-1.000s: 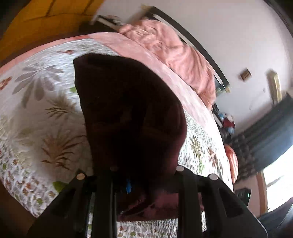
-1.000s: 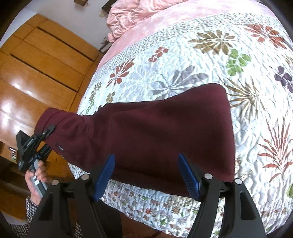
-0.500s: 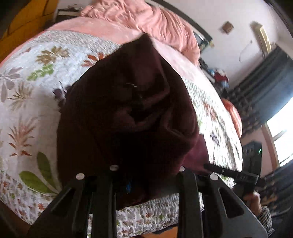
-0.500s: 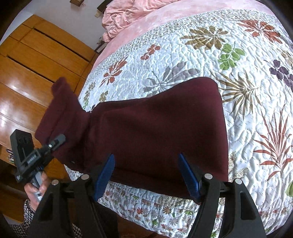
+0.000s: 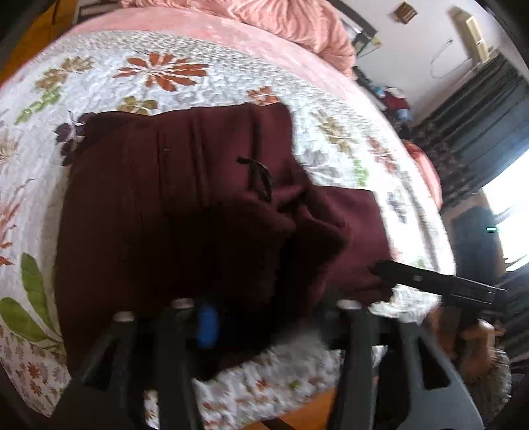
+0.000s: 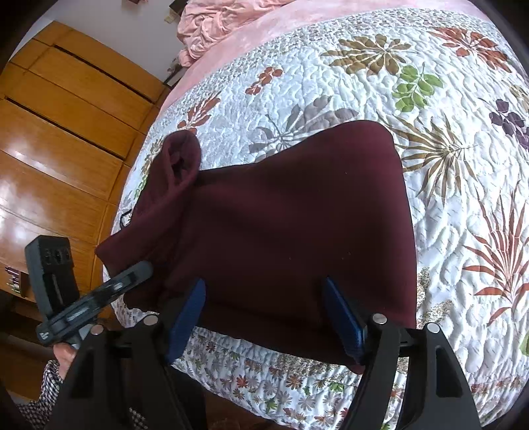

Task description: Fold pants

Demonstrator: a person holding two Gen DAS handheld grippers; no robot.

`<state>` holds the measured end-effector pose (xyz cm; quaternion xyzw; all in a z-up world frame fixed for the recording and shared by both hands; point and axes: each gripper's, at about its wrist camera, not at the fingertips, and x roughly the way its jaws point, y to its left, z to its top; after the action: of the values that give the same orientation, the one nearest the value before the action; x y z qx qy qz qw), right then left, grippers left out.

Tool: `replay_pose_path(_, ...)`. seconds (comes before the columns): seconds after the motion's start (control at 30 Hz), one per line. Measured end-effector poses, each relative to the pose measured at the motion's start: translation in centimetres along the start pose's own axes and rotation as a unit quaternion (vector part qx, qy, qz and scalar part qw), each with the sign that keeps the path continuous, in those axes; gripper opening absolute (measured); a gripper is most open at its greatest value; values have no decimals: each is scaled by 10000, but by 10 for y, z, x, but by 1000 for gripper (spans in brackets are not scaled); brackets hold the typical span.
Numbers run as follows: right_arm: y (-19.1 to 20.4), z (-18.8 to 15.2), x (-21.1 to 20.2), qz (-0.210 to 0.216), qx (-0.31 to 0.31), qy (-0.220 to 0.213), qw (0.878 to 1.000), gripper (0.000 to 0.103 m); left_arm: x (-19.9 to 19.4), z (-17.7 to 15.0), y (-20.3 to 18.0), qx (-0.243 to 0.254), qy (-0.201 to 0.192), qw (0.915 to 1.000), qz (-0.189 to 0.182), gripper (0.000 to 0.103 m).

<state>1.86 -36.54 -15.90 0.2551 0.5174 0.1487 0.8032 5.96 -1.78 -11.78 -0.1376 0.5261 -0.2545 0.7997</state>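
The maroon pants lie on the floral quilt of the bed, near its front edge, with one end lifted and bunched at the left in the right wrist view. That raised end curls over into a rounded fold above the flat part of the cloth.

The left tongs are buried in dark folds of the pants; a blue pad shows on one finger, and cloth fills the space between the two fingers, which stand apart. Whether they are pressing on the cloth cannot be told from these views. In the right wrist view the left tongs reach into the cloth's left edge from the near left.

The right tongs stand well apart, blue pads either side of the near hem, gripping nothing. In the left wrist view they appear at the right, tip just at the pants' near right corner.

A black drawstring lies on the pants. Crumpled pink bedding sits at the far end of the bed, and a wooden wardrobe stands to the left
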Motion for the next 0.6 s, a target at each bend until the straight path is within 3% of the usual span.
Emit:
replay_pose_path(0.03, 1, 1, -1, 5, 8, -13, 10000, 77, -6, 0, 1, -139, 183, 9993, -279, 91)
replay_pose_path(0.13, 4, 5, -5, 28, -11, -41, 10000, 79, -24, -2, 0, -257, 128, 9972, -690, 91)
replay_pose_path(0.17, 5, 7, -8, 98, 1, -68, 9999, 81, -33, -1, 2, -231, 38, 9977, -635, 91)
replay_pose_path(0.3, 18, 16, -11, 447, -21, -81, 9990, 86, -49, 3, 30, -456, -245, 9986, 71, 91)
replay_pose_path(0.37, 28, 20, -5, 387, -158, 18, 9991, 88, -48, 6, 53, -833, -176, 9935, 754, 90)
replay_pose_path(0.43, 39, 23, 6, 353, -261, 160, 9989, 88, -44, 9, 65, -927, -125, 9888, 1165, 89)
replay_pose_path(0.6, 59, 22, 37, 372, -356, 551, 9972, 90, -17, 8, 73, -791, 328, 9841, 1559, 90)
